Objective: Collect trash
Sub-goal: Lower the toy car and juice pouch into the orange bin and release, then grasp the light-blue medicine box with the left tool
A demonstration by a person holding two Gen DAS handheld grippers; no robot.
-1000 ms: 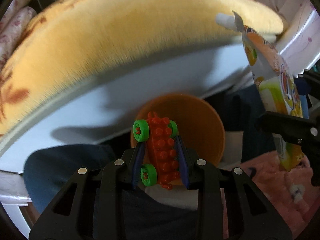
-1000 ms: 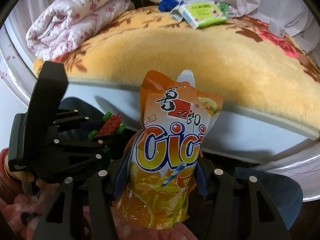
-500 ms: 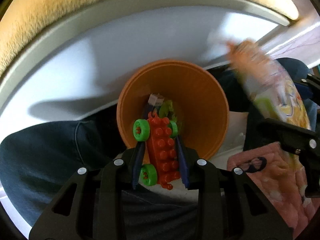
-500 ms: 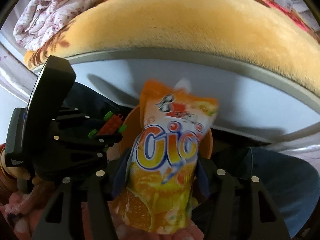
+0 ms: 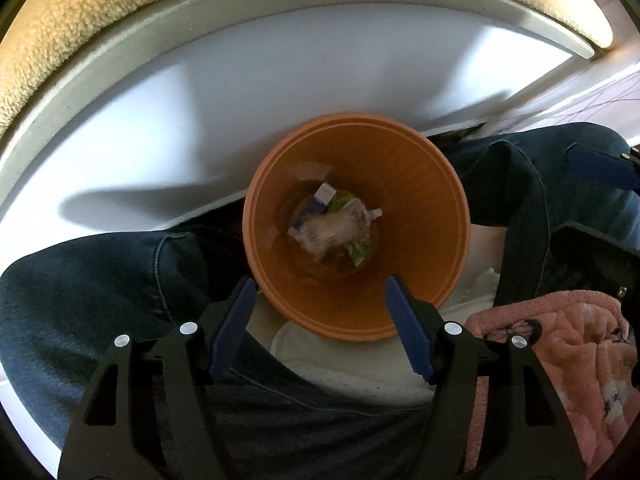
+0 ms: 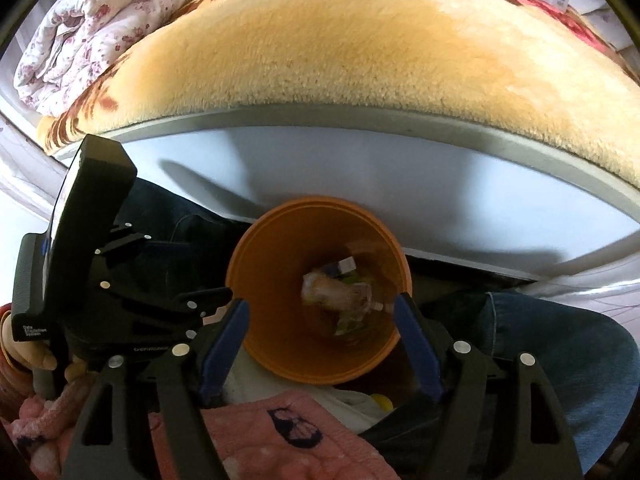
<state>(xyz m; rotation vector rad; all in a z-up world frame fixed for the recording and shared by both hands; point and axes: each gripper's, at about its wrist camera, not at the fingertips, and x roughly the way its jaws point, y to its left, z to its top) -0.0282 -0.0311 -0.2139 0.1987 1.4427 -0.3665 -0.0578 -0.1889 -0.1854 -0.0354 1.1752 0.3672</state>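
One round orange plastic bin [image 5: 420, 208]. One blurred pale pouch [image 5: 336, 230] inside, over few wrappers, count unclear. Two black grippers, each two blue-padded fingers [image 5: 236, 320]. One folded floral quilt [image 6: 80, 28] far left.

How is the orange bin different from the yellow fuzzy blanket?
The bin is smooth and hard-looking; the blanket is fluffy. The bin is round and deep with trash at its bottom; the blanket lies spread wide over the bed. The bin sits low by the person's knees, the blanket higher up. Both are warm orange-yellow colours.
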